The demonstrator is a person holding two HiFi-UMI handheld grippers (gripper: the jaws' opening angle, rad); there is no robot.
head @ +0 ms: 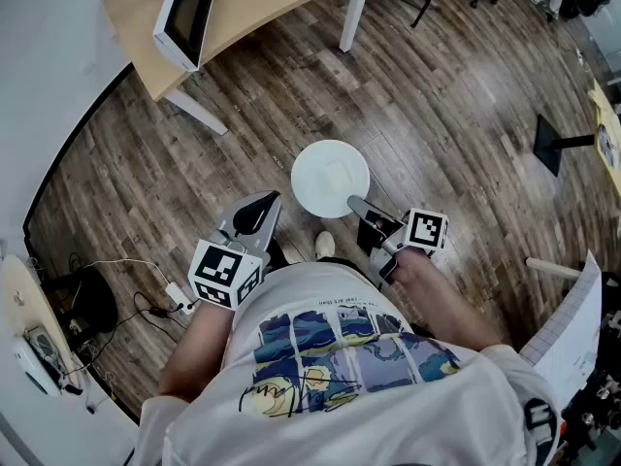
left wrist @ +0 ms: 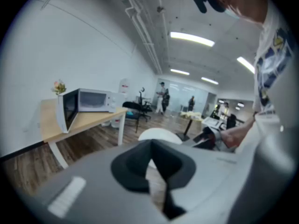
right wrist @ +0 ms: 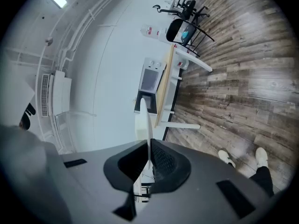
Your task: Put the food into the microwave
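The round white plate (head: 330,178) lies flat, face up, and reaches straight out from the tips of the right tongs (head: 357,205), away from the person. Being round, it has no long axis. In the right gripper view it shows edge-on as a thin pale line (right wrist: 144,120) running out of the jaws. The right tongs (right wrist: 149,150) are clamped on its near rim, one jaw on each face. I cannot tell whether food lies on it.

The right hand (head: 419,258) holds its tongs out in front of the body, aimed forward and slightly down. The left tongs (head: 264,202) sit alongside, left of the right pair, tilted lower. Their tips are near the plate's left rim but apart from it. Their jaws (left wrist: 150,148) are pressed together with nothing between them.

The white microwave oven (head: 184,13), its door swung open, stands on a light wooden table (head: 262,3) well ahead and left of both tongs.
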